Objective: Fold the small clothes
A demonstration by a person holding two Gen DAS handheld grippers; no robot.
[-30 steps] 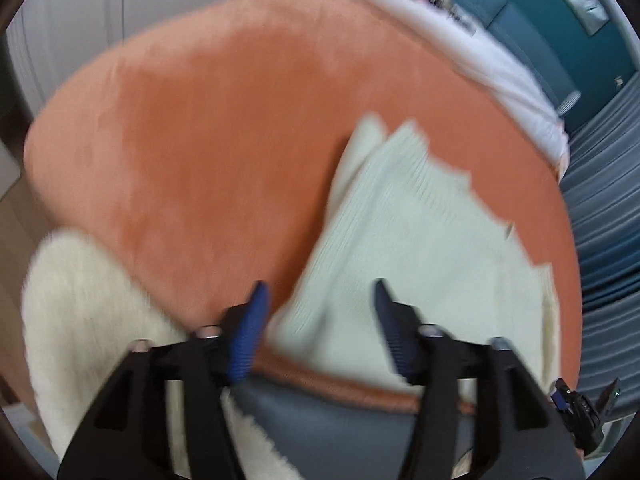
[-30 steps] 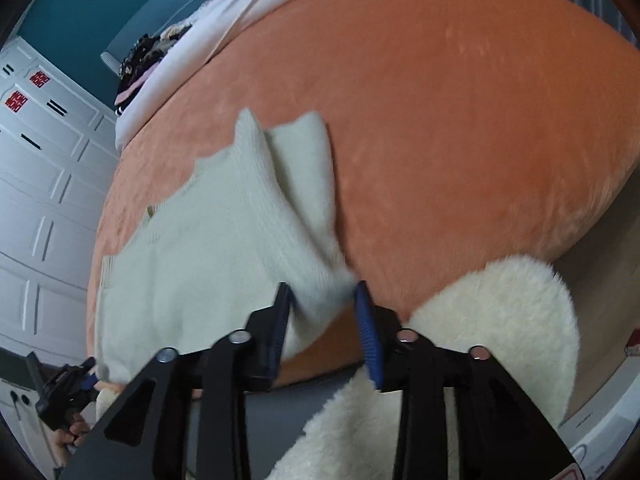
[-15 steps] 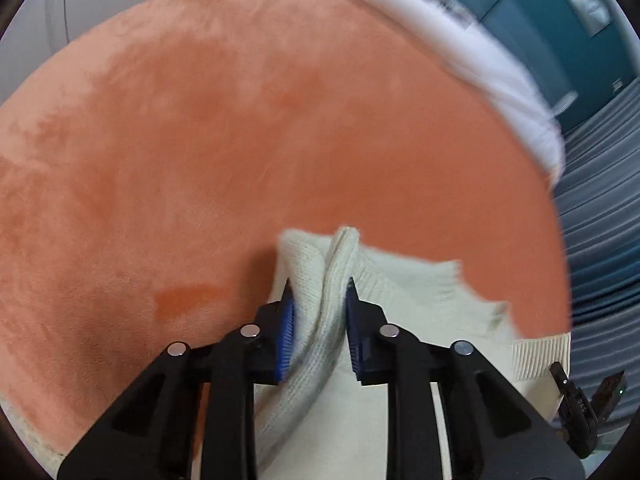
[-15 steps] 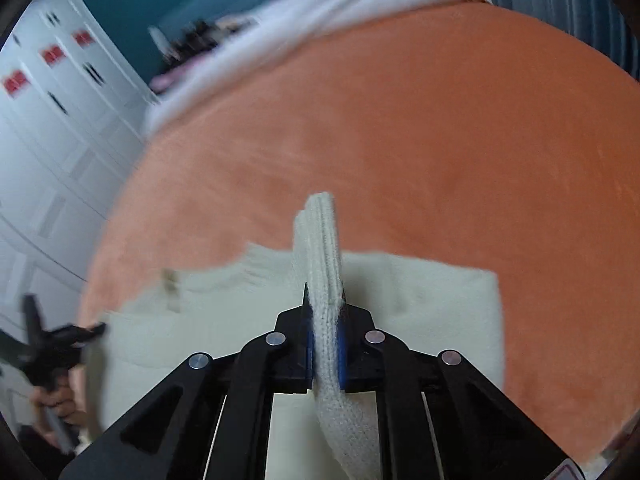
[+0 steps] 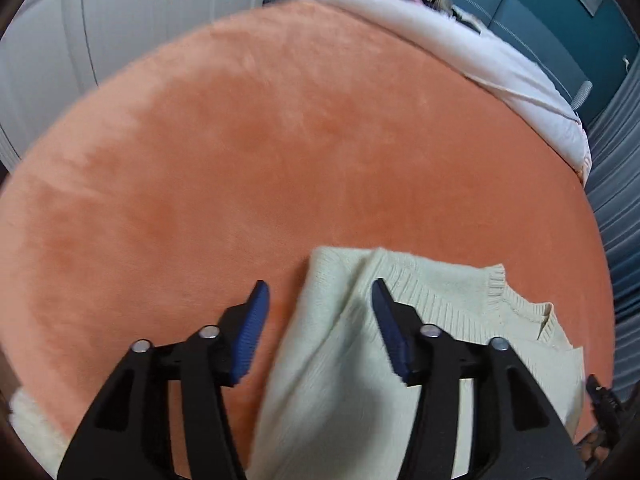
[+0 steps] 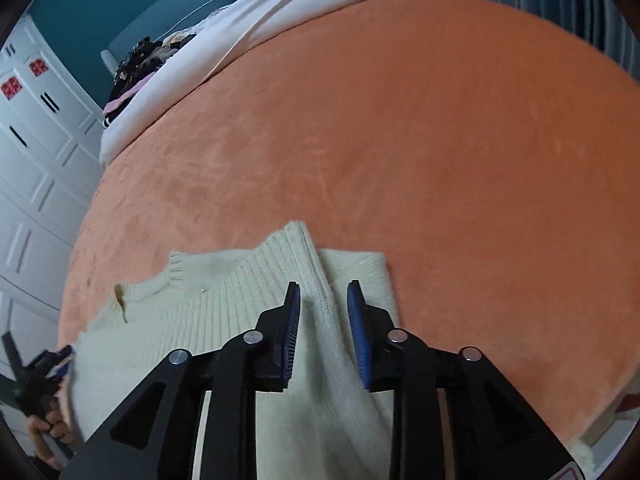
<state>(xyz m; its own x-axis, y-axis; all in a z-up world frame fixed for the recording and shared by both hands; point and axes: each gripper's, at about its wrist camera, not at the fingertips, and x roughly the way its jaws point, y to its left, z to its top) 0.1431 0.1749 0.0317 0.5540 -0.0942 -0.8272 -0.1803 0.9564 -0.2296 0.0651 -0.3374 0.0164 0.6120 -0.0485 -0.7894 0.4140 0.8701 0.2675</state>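
A small cream knitted sweater (image 5: 400,344) lies flat on the orange blanket (image 5: 280,140), with its ribbed hem folded up over the body toward the neckline. It also shows in the right wrist view (image 6: 224,304). My left gripper (image 5: 320,300) is open, its jaws spread over the folded left corner without holding it. My right gripper (image 6: 323,296) is open, its jaws straddling a raised ridge of the folded right corner. The other gripper shows at each view's edge (image 6: 36,368).
The orange blanket (image 6: 400,120) covers a bed. White bedding (image 5: 480,60) and a pile of dark clothes (image 6: 140,60) lie at the far end. White wardrobe doors (image 6: 32,140) stand to one side, grey curtains (image 5: 616,200) to the other.
Both grippers carried the sweater's lower corners up toward the neckline, shut on them half a second ago, and have now opened and let go. The fold lies flat.
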